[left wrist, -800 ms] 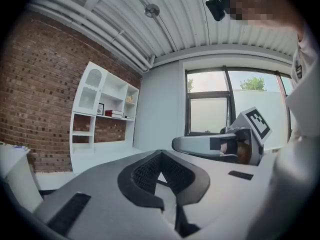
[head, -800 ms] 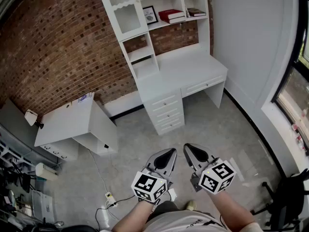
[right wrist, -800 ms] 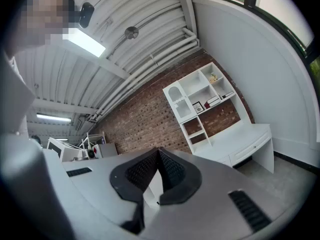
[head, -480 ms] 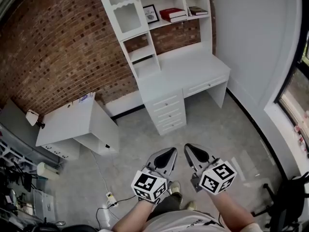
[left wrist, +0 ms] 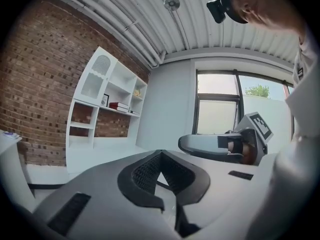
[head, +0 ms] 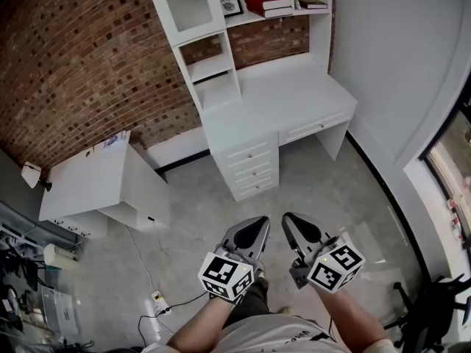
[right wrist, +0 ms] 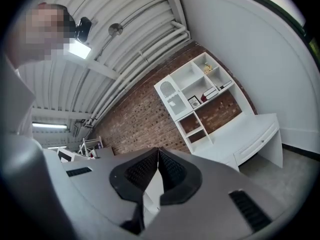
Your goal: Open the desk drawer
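Note:
The white desk with a shelf hutch stands against the brick wall, well ahead of me. Its wide shallow drawer under the top is closed, and so are the three stacked drawers to its left. My left gripper and right gripper are held side by side over the floor, pointing at the desk and far from it. Both are shut with nothing between the pads. In the right gripper view the jaws meet, with the drawer beyond. The left gripper is likewise shut.
A second white desk stands to the left. A power strip with cables lies on the grey floor at lower left. An office chair sits at lower right under the window. Books lie on the hutch shelf.
The view has shifted and the desk now looks a little nearer. Both grippers keep the same place in front of me, side by side and shut.

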Demonstrator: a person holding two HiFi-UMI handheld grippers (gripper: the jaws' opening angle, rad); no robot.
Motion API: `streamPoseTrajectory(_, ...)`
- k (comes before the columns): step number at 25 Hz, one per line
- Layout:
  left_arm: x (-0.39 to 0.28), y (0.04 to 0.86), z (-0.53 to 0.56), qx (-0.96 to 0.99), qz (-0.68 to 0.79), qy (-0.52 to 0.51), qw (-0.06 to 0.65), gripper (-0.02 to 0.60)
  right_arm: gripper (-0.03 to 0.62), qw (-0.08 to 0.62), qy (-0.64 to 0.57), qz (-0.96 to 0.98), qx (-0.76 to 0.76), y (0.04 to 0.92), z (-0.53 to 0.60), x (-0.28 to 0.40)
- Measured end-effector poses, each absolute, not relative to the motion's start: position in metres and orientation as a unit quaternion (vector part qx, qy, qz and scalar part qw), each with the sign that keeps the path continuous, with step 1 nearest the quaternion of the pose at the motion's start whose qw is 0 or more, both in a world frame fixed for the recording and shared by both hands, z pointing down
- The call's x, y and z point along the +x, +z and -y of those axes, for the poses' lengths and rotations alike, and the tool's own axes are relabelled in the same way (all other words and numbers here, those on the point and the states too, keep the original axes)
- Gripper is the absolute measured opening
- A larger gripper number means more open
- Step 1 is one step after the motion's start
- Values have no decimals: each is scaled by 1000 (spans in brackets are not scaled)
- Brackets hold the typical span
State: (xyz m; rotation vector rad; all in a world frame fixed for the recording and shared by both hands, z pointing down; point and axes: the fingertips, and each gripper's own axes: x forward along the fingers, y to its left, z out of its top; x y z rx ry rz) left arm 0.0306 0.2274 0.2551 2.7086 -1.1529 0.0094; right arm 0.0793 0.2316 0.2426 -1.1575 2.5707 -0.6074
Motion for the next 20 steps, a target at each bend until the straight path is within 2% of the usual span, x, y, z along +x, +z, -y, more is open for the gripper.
streamPoseTrajectory(5, 6, 291, -130, 914, 385, 2, 126, 12, 18, 128, -214, -876, -413, 262, -142, 63)
streamPoseTrajectory(13, -38, 357, 13, 894, 398, -6, 207, 12, 18, 116, -219, -866, -435, 284, -20, 34)
streamPoseTrajectory(20, -39, 431, 98, 866, 432, 10, 251, 14, 18, 104, -246, -861, -432, 330, 65, 29)
